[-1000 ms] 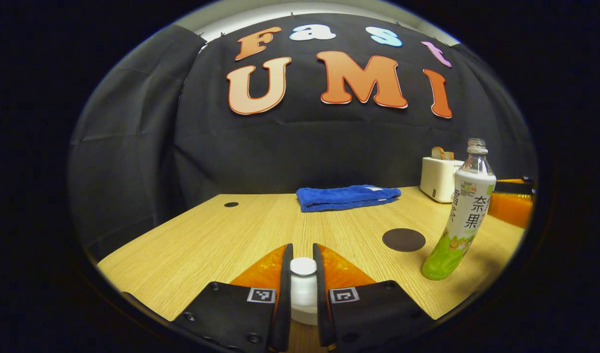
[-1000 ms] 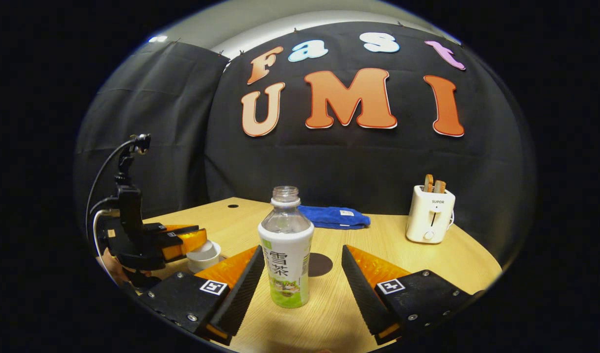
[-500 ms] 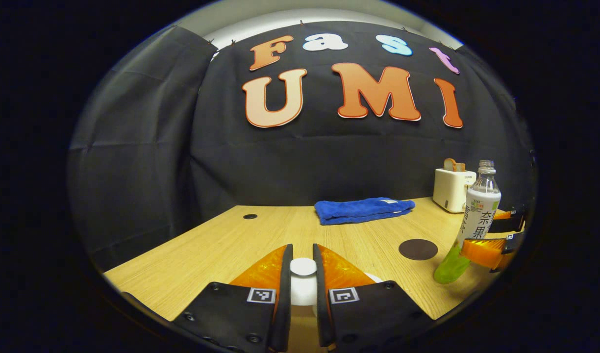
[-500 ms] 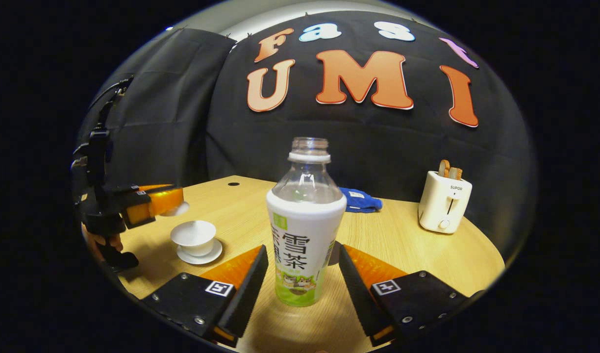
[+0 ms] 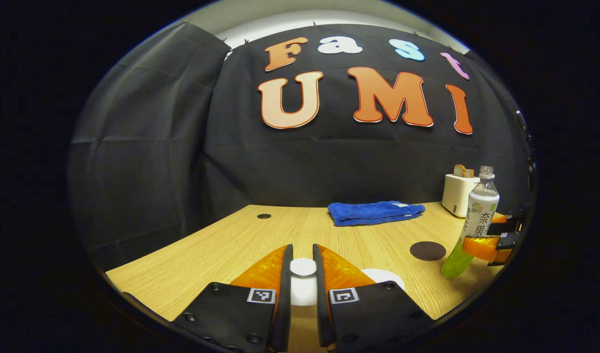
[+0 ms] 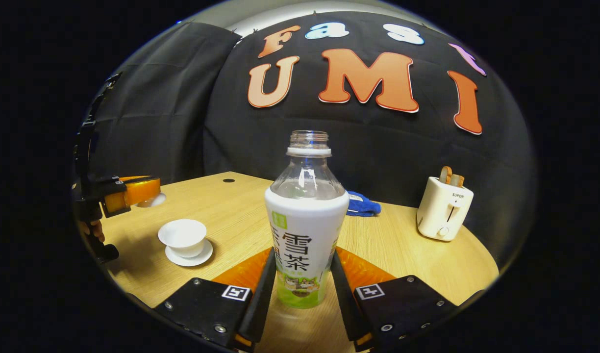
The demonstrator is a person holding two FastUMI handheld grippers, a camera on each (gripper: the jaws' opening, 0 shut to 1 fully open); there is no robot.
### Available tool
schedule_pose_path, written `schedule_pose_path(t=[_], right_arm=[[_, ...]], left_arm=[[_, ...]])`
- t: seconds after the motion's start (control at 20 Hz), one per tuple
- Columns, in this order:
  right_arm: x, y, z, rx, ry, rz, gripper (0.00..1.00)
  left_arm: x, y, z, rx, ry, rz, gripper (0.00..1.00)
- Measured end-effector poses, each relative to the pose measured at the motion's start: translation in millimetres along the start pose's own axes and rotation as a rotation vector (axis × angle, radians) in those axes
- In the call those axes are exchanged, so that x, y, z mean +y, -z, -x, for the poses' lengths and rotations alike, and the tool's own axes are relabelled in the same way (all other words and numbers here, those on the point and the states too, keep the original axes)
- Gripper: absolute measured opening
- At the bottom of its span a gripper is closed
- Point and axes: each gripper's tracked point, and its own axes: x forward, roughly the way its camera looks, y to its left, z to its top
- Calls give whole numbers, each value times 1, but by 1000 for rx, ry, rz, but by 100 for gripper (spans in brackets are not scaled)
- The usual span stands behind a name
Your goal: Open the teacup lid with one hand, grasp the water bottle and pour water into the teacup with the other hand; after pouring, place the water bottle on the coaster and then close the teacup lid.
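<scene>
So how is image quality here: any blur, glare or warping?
Left gripper view: sharp, table edge bowed by the fisheye. Right gripper view: sharp, soft highlights on the water bottle, a shadow beside the teacup.

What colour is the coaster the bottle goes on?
Dark brown, a plain round coaster on the wooden table; clearest in the left gripper view.
</scene>
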Motion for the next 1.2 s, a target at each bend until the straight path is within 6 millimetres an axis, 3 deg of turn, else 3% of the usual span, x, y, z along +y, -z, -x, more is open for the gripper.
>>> schedule_pose_path(t=[0.3,0.35,0.45,0.5,0.65,0.8,1.2], right_arm=[[-14,-16,-1,-41,74,206,64],[-17,-19,-1,-49,96,257,59],[-23,-25,-1,-63,131,357,68],[-24,-27,-1,-71,135,397,64],[-20,-32,-3,-76,131,485,64],[-18,-37,-5,-85,138,585,64],[-4,-32,-11,-82,140,828,63]], left_arm=[[15,3,5,9,-19,5,26],[18,5,5,11,-25,5,26],[24,7,8,15,-34,3,22],[25,9,9,26,-33,0,22],[31,11,14,30,-36,-13,26],[37,10,16,27,-42,-30,22],[45,14,23,41,-48,-51,26]])
